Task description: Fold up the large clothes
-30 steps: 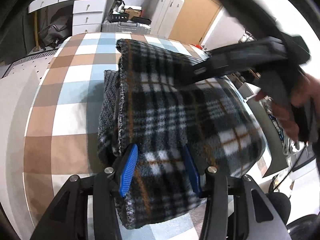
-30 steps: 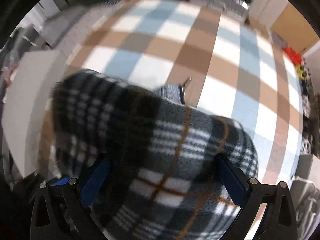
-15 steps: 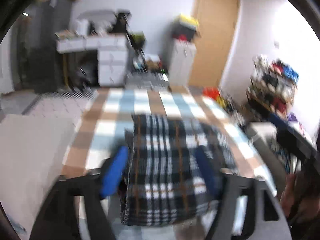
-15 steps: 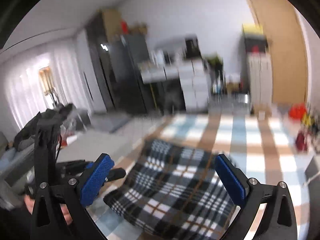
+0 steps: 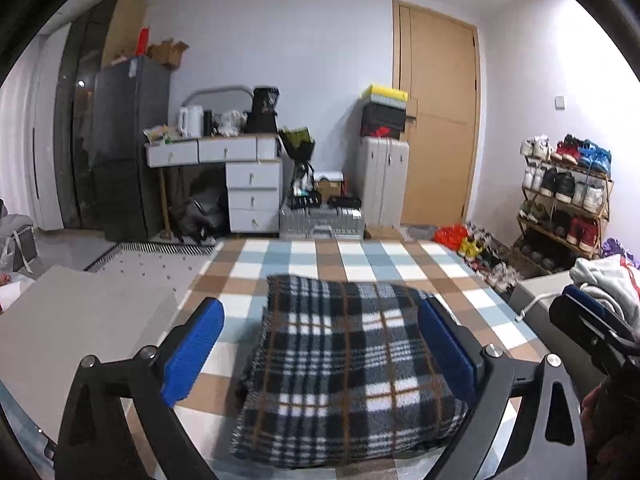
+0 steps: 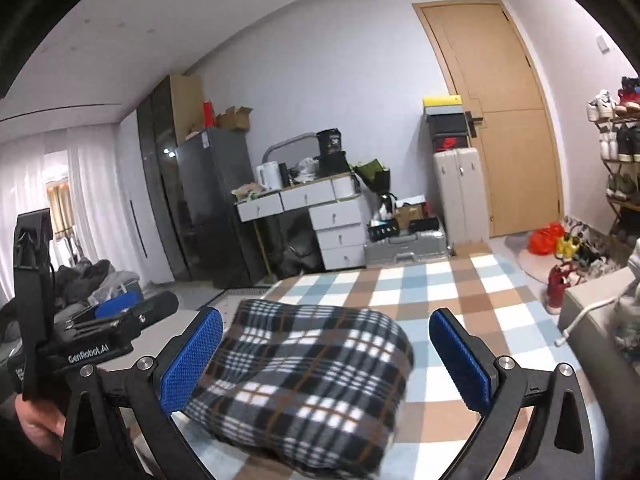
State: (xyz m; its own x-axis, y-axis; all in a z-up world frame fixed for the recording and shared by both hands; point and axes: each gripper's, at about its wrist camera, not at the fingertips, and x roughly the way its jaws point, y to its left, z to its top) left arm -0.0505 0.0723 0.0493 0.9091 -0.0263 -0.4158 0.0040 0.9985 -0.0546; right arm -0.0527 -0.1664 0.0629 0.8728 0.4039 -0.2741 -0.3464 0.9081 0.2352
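On the checked cloth (image 5: 360, 256), folded plaid garment (image 5: 344, 364) lies lengthwise toward the door (image 5: 436, 120).

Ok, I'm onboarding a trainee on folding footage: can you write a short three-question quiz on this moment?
1. True or false: the black-and-white plaid fleece garment lies folded on the checked blue-and-brown cloth.
2. The left gripper is: A) clamping the fleece, B) off it, jaws opening.
3. Fill in: the right gripper pads stand ___ of the fleece.

Key: 1 true; 2 B; 3 clear.
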